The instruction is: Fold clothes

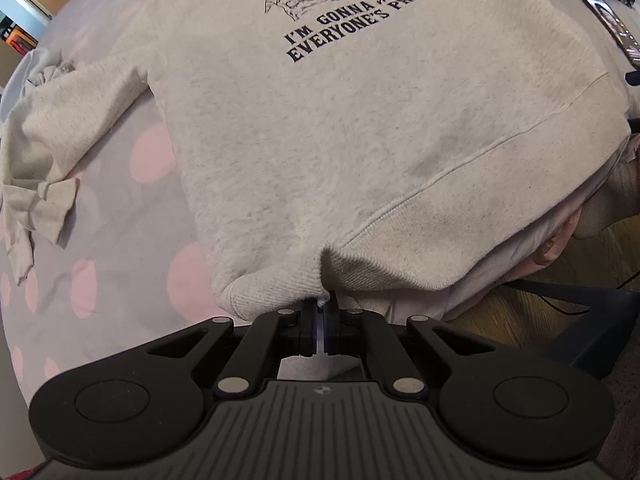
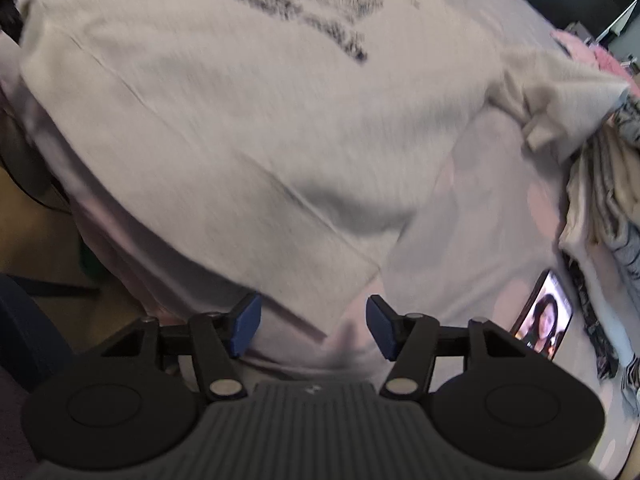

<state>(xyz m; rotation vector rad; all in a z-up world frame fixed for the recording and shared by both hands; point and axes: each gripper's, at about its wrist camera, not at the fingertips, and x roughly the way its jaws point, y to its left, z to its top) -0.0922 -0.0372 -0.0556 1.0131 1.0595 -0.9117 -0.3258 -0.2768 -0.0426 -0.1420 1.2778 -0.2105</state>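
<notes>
A light grey sweatshirt (image 1: 320,120) with a dark printed drawing and lettering lies face up on a polka-dot bedspread (image 1: 120,220). My left gripper (image 1: 320,320) is shut on the ribbed hem at the garment's near left corner, and the cloth puckers at the pinch. One sleeve (image 1: 60,140) lies spread out to the left. In the blurred right wrist view, my right gripper (image 2: 314,324) stands open over the sweatshirt's (image 2: 240,120) other hem corner. The cloth edge lies between the blue pads (image 2: 246,320) without being pressed. The other sleeve (image 2: 560,92) lies at the right.
A phone (image 2: 546,314) with a lit screen lies on the bedspread to the right of my right gripper. A heap of patterned clothes (image 2: 608,200) sits along the right edge. The bed's near edge drops to a wooden floor (image 1: 520,304) with a dark chair base (image 1: 592,320).
</notes>
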